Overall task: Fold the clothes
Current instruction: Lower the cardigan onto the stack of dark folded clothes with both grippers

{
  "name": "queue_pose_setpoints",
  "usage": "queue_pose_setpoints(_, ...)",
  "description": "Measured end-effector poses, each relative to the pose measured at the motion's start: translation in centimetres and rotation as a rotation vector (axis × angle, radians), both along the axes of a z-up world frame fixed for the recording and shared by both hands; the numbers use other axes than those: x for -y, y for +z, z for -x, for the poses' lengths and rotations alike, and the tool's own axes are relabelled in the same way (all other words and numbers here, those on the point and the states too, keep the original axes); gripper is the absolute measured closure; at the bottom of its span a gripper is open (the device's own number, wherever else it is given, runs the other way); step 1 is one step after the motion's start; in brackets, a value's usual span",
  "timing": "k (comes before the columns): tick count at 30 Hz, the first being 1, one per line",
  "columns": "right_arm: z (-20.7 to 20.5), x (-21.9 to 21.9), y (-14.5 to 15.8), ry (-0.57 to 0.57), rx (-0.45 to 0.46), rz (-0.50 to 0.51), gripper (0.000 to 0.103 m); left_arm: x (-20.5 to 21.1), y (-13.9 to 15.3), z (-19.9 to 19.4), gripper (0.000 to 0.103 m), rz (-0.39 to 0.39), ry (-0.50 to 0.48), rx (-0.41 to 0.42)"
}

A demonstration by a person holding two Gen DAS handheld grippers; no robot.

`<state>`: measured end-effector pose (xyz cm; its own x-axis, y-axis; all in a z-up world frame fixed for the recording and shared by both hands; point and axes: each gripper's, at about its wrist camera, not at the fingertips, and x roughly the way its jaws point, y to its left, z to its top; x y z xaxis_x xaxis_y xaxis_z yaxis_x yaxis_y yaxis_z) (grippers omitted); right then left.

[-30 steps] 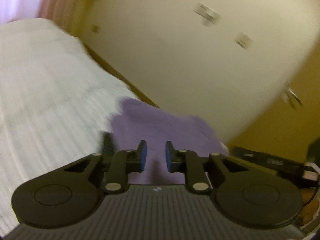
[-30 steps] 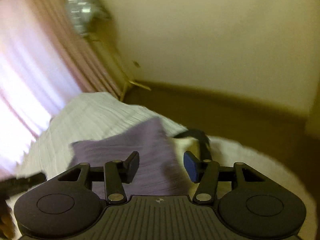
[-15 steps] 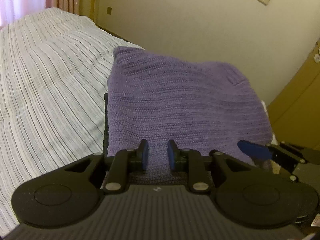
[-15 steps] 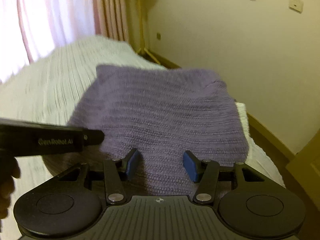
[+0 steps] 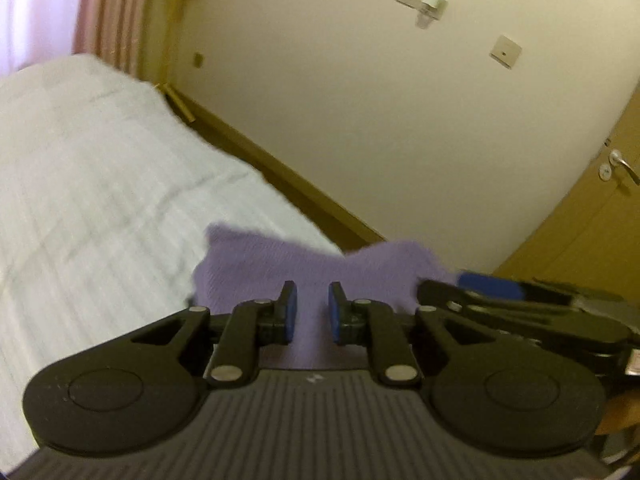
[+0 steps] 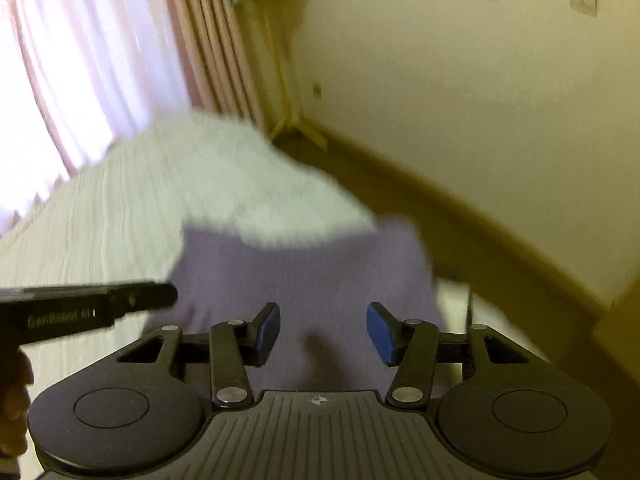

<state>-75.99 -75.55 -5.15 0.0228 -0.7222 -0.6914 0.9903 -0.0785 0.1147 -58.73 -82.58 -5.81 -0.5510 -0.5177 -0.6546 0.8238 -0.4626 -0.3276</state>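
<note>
left gripper [image 5: 311, 311]: jaws narrow, just been closing; the soft purple knitted garment [image 5: 304, 264] runs through the gap, but whether the pads pinch it i cannot tell. right gripper [image 6: 322, 332]: jaws stand apart, released, the garment lying under and beyond the fingers, nothing clamped. past the fingertips the knit is bunched near the corner of the white striped bed cover [image 5: 100, 184], close to the drop. beyond: cream wall [image 5: 360, 120], wooden door [image 5: 580, 224]. risks, as judged: a thin one-layer pinch slipping; loose knit dragged off the edge; folded layers shifting if the two grippers pull unevenly.
</note>
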Motion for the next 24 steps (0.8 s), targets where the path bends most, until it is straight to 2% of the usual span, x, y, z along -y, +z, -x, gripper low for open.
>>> queue_pose_setpoints(5, -0.1, 4.7, -3.3, 0.036, -0.057, -0.057, 0.051, 3.5, -4.7, 3.6, 0.092, -0.024, -0.046, 0.132)
queue_pose_setpoints(9, -1.1, 5.5, -6.6, 0.058, -0.149, -0.12, 0.052, 4.0, -7.7, 3.6, 0.091, -0.038, -0.045, 0.128)
queue_pose_setpoints(12, -1.3, 5.7, -7.2, 0.051, -0.163, -0.132, 0.052, 4.2, -7.6, 3.4, 0.091, -0.038, -0.058, 0.122)
queue_pose_setpoints(14, -0.8, 5.8, -6.3, 0.049, -0.124, -0.127, 0.052, 3.6, -6.3, 2.5, 0.091, -0.027, -0.058, 0.106)
queue_pose_setpoints(16, 0.3, 4.6, -4.7, 0.016, -0.022, -0.088, 0.052, 2.6, -4.8, 1.3, 0.097, -0.02, -0.049, 0.086)
queue_pose_setpoints(19, 1.1, 1.5, -1.5, -0.02, 0.079, -0.032, 0.052, -0.5, -2.7, -0.8, 0.097, 0.003, -0.054, 0.074)
queue_pose_setpoints(20, 0.8, 0.2, -0.9, -0.013, 0.086, -0.027, 0.052, -1.5, -2.2, -1.3, 0.097, 0.006, -0.059, 0.07)
queue_pose_setpoints(22, -0.1, -2.2, -0.2, 0.009, 0.088, -0.036, 0.06, -3.1, -2.4, -1.8, 0.097, -0.016, -0.088, 0.075)
queue_pose_setpoints(23, -0.8, -3.1, -0.2, 0.018, 0.088, -0.049, 0.068, -3.7, -2.8, -1.7, 0.097, -0.019, -0.095, 0.094)
queue_pose_setpoints(24, -1.4, -3.6, -0.6, 0.024, 0.087, -0.062, 0.068, -4.0, -3.5, -1.4, 0.097, -0.028, -0.098, 0.118)
